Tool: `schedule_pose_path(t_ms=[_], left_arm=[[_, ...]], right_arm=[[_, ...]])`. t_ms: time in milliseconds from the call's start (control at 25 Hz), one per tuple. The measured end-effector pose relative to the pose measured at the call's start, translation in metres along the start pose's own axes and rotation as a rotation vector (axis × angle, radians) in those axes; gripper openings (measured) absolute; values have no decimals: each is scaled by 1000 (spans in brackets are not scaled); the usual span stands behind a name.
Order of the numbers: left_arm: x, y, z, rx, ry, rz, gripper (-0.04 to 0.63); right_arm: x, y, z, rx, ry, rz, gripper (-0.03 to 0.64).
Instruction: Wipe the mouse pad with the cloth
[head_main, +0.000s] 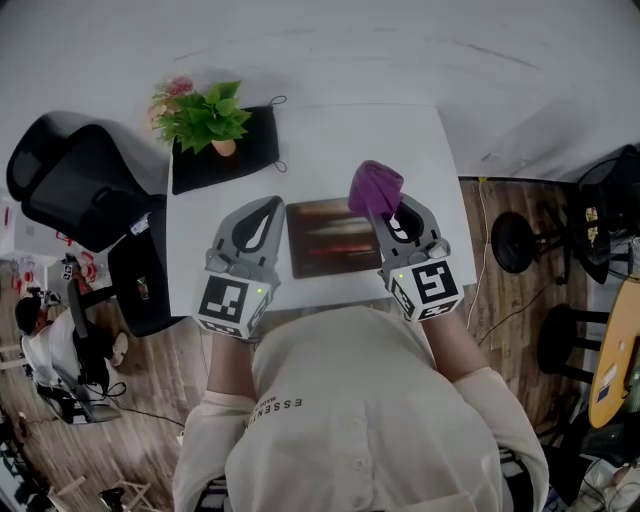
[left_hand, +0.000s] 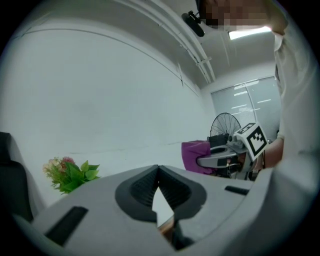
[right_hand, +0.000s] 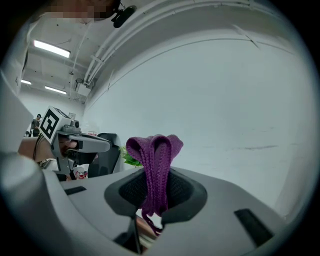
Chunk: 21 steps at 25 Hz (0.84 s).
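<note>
1. Two grippers hang over the white surface (head_main: 400, 130), one on each side of the dark mouse pad (head_main: 332, 238) lying on it.
2. The right gripper (head_main: 388, 220) is clenched on a purple cloth (head_main: 375, 188), which bunches up past its jaws at the pad's far right corner.
3. The left gripper (head_main: 270, 203) is closed on nothing, just beside the pad's left edge.

The cloth (head_main: 375, 188) is purple knit; the mouse pad (head_main: 333, 238) is dark brown with reddish streaks, on a white counter (head_main: 400, 140). The left gripper (head_main: 268, 204) and right gripper (head_main: 392, 212) are grey with black-and-white square markers. The plant (head_main: 203, 115) is green with pink blooms.
</note>
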<state>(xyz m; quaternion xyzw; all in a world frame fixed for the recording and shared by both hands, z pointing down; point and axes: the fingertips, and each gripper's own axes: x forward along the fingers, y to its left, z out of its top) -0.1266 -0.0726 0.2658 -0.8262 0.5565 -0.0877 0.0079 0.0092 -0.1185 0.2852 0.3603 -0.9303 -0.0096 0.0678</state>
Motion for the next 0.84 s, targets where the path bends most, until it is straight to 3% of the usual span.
schedule_pose_path(t_ms=[840], left_arm=[[5,-9,-17,-37,42,46,2]], right_arm=[[-1,-8,-21,48,46,32,91]])
